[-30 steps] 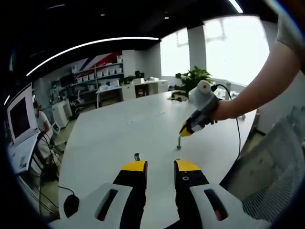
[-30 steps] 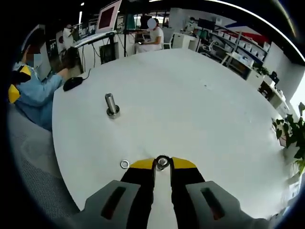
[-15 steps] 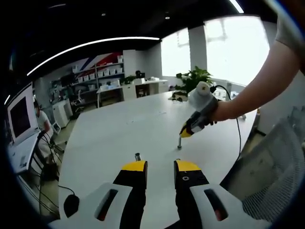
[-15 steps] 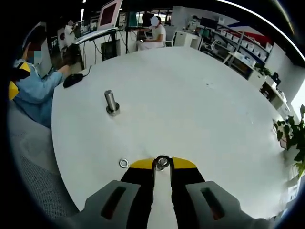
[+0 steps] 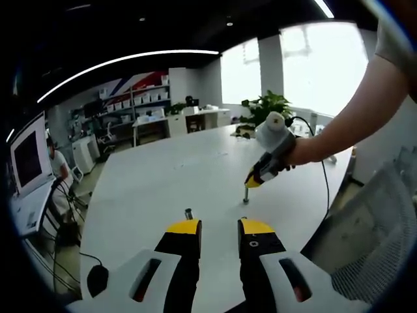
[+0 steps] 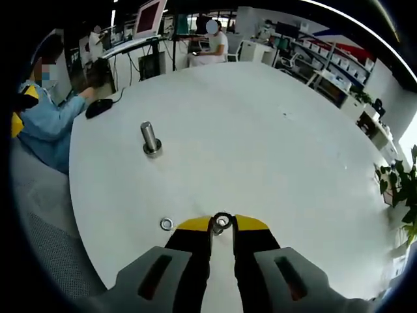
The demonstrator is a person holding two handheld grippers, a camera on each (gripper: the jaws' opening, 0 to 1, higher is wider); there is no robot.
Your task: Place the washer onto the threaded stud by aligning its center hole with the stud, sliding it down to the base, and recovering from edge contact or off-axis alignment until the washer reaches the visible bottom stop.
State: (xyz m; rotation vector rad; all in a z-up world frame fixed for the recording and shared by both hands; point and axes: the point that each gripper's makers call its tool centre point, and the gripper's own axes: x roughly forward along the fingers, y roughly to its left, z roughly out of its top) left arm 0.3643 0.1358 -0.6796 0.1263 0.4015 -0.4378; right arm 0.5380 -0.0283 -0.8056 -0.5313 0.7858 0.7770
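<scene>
A short steel threaded stud (image 6: pixel 151 139) stands upright on its round base on the white table (image 6: pixel 260 130), far left of my right gripper (image 6: pixel 222 225). That gripper is shut on a small steel washer (image 6: pixel 222 222), which shows between its yellow tips. A second washer (image 6: pixel 167 224) lies flat on the table just left of those tips. In the left gripper view the stud (image 5: pixel 188 213) stands just beyond my left gripper (image 5: pixel 219 228), which is open with nothing between its jaws. The right gripper (image 5: pixel 251 180) comes in there from the right, held by a hand, low over the table.
A black mouse (image 6: pixel 99 109) with its cable lies near the table's edge, beside a person's blue sleeve (image 6: pixel 45 127). A mesh chair (image 5: pixel 378 222) stands at the table's right side. A potted plant (image 5: pixel 266 107) sits at the far end. Desks and monitors lie beyond.
The right gripper has risen slightly with the washer still in it, and its view has shifted a little. The left gripper has stayed put.
</scene>
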